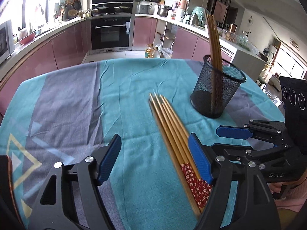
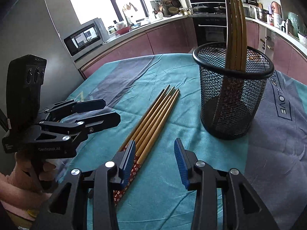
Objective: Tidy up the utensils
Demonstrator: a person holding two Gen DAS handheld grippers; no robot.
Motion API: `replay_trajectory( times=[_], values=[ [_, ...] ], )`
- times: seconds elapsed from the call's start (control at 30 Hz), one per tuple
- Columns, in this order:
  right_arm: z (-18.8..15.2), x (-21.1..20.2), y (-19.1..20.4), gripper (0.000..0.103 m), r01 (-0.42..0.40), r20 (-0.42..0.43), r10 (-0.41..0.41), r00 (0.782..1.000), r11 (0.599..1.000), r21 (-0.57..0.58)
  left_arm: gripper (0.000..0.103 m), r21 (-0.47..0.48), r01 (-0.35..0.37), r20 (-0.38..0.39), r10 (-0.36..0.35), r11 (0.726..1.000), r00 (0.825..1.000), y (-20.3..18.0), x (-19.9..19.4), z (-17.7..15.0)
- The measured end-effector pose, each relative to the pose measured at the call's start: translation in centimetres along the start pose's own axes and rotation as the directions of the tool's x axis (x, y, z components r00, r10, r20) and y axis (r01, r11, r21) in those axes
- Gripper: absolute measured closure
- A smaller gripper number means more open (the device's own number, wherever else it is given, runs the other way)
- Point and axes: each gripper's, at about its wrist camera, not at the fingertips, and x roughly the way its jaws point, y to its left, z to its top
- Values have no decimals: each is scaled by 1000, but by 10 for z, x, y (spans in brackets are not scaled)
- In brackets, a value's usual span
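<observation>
On the teal cloth (image 1: 122,88), near and left of the mesh cup (image 1: 216,94): a loose bundle of chopsticks (image 1: 172,134), more standing in the cup already. Left gripper (image 1: 155,157) wide open, empty, right pad beside the bundle. Right gripper (image 2: 155,164) partly open, empty, left pad over the patterned ends. Pickup step, probably; next, straddling a pair, closing, lifting to the cup.

Table w/ teal-grey cloth (image 1: 80,99), loose chopsticks bundle (image 1: 172,132) lying flat, black mesh cup (image 1: 216,90) upright nearby
</observation>
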Motion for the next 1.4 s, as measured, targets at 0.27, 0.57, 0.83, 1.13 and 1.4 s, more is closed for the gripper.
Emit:
replay_trajectory(
  times=[0.27,0.57,0.83,1.13,1.4],
  values=[
    [-2,9,3,64,26,-24,-26,999,1000,-2,32,-4,-10,-50,10,1000,999,2,11,-14],
    [-2,18,4,64,48,-43,-48,998,999,-9,37,5,-1,-78,1,1000,997,-1,18,-20],
    [-2,22,7,64,64,-50,-65,997,997,-35,40,14,-4,-102,5,1000,995,-3,24,-20],
    [-1,23,7,68,78,-54,-80,995,996,-38,40,39,-15,-117,19,999,993,-6,29,-17],
    [-2,23,5,72,88,-61,-90,994,995,-44,42,44,-25,-122,30,999,992,-7,32,-16]
  ],
)
